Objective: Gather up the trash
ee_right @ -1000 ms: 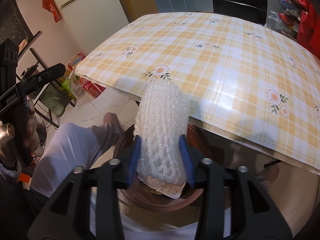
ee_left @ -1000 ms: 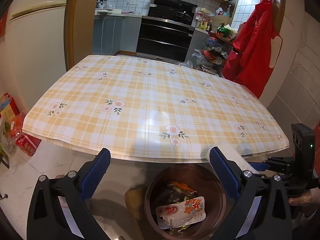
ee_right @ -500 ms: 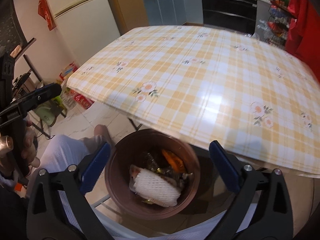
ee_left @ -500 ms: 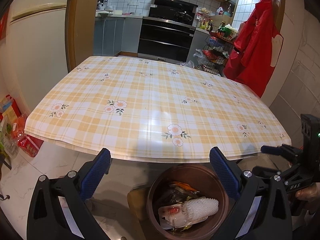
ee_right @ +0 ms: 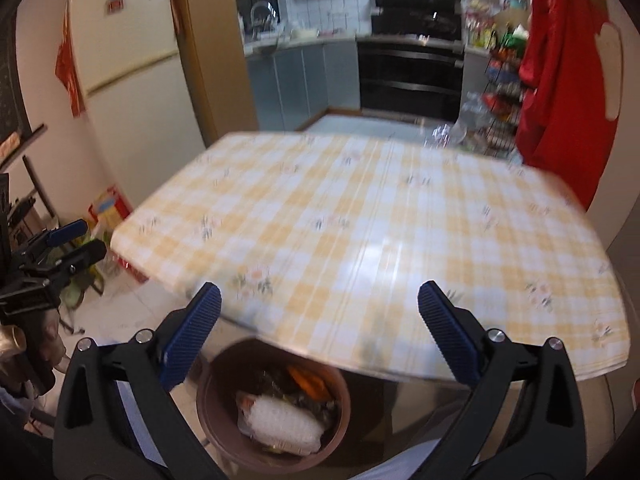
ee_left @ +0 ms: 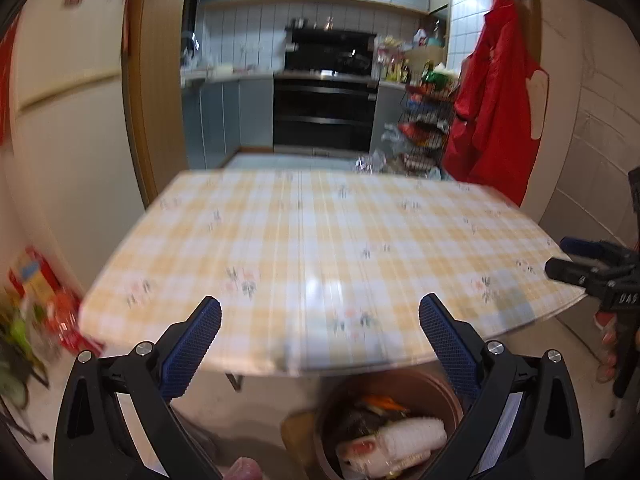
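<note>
Left wrist view: left gripper point(ee_left: 320, 320) angled down over the near edge of the checked yellow tablecloth point(ee_left: 320, 248), jaws spread wide, nothing between the blue pads point(ee_left: 192, 344). Below the table edge, brown trash bin point(ee_left: 448, 396) on the floor, white foam fruit net point(ee_left: 412, 434) lying inside on wrappers and orange peel point(ee_left: 384, 402). Right gripper at the right border, gripped by a hand point(ee_left: 608, 344). Compared with a second ago: higher viewpoint, more kitchen visible, bin lower in frame, picture blurred.

Right wrist view: right gripper point(ee_right: 320, 316) tilted down, jaws fully apart and empty. Same bin point(ee_right: 216, 416) directly beneath, foam net point(ee_right: 284, 424) resting in it, clear of the pads. Left gripper at the left border. A second ago: net clamped upright between these pads above the bin; now dropped in.
</note>
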`<state>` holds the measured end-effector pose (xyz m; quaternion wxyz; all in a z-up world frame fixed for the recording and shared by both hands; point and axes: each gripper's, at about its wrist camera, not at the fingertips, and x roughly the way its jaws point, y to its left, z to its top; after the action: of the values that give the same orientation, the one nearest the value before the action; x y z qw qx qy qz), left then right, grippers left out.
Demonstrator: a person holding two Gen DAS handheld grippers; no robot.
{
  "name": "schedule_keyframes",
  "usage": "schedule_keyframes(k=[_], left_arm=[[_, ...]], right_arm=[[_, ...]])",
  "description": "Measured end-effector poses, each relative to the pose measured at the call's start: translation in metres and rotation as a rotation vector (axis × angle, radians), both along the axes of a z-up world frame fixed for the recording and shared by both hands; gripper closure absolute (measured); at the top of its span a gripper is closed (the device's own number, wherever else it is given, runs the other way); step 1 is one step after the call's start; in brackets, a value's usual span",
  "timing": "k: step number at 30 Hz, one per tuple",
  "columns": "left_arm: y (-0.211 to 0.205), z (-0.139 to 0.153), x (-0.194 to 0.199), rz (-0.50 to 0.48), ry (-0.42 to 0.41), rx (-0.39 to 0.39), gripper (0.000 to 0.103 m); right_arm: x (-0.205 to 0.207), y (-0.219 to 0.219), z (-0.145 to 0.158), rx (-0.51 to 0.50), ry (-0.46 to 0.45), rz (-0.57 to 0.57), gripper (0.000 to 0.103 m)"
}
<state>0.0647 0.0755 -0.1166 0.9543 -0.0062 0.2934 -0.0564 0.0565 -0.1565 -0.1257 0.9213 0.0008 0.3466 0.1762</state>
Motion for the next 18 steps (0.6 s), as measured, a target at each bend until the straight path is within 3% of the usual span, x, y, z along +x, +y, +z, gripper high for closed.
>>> schedule_keyframes(k=[9,12,18], left_arm=[[-0.017,0.079,-0.009,-0.018,-0.155,0.100,0.006],[-0.022,0.097,-0.014,-0.023,-0.171,0.096,0.006],[-0.027,0.106,-0.020,-0.024,-0.182,0.085,0.006]], right_arm=[[-0.019,-0.016,0.079,0.014,-0.155,-0.081,0.006],[-0.026,-0.019,0.091,0.000,-0.179,-0.101,0.006],[-0.033,-0.021,0.099,-0.003,-0.193,-0.109,0.006]])
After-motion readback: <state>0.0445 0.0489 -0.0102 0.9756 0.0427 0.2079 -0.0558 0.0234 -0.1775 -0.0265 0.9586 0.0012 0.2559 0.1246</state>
